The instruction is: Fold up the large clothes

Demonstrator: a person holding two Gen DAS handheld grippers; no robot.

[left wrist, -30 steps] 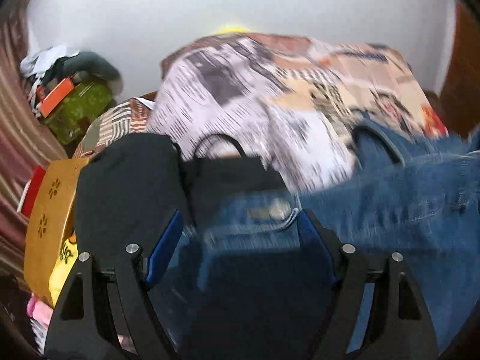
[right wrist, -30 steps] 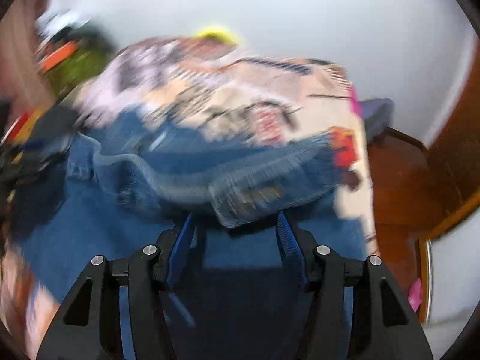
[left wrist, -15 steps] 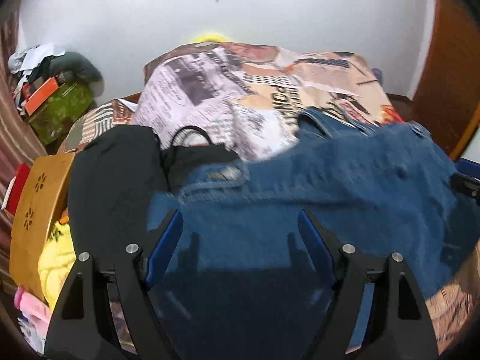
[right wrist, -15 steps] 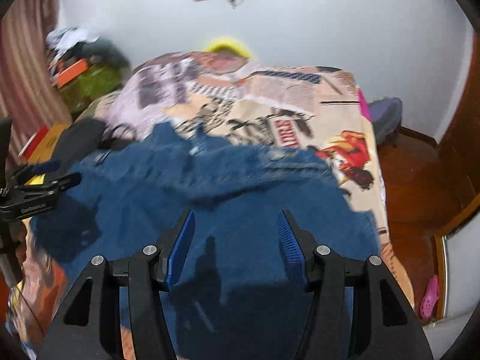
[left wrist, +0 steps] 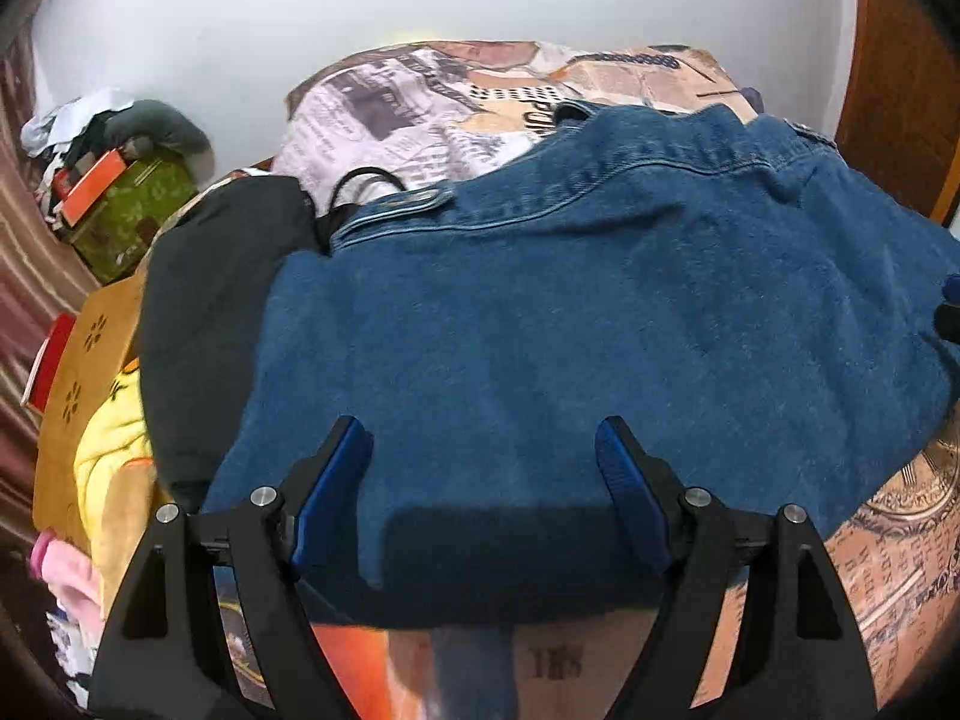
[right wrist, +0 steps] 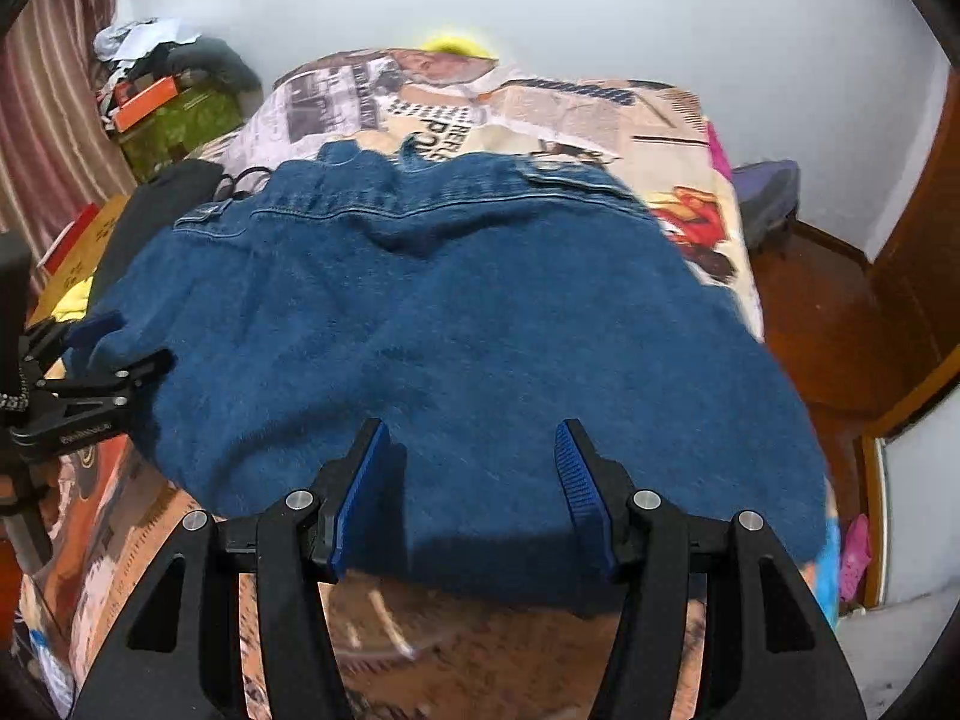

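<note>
Both claws, the left gripper (left wrist: 483,462) and the right gripper (right wrist: 471,468), stand open over the garment, gripping nothing. One blue denim garment (right wrist: 456,324) lies spread across the bed (right wrist: 606,120), reaching its near edge.

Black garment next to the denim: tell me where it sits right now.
In the left wrist view the black garment lies on the bed at the denim jacket's left edge, with the yellow cloth on its other side.

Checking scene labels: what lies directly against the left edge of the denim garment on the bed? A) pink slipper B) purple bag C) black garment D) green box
C: the black garment lies along the left edge of the denim garment, partly tucked under it, on the bed.
</note>
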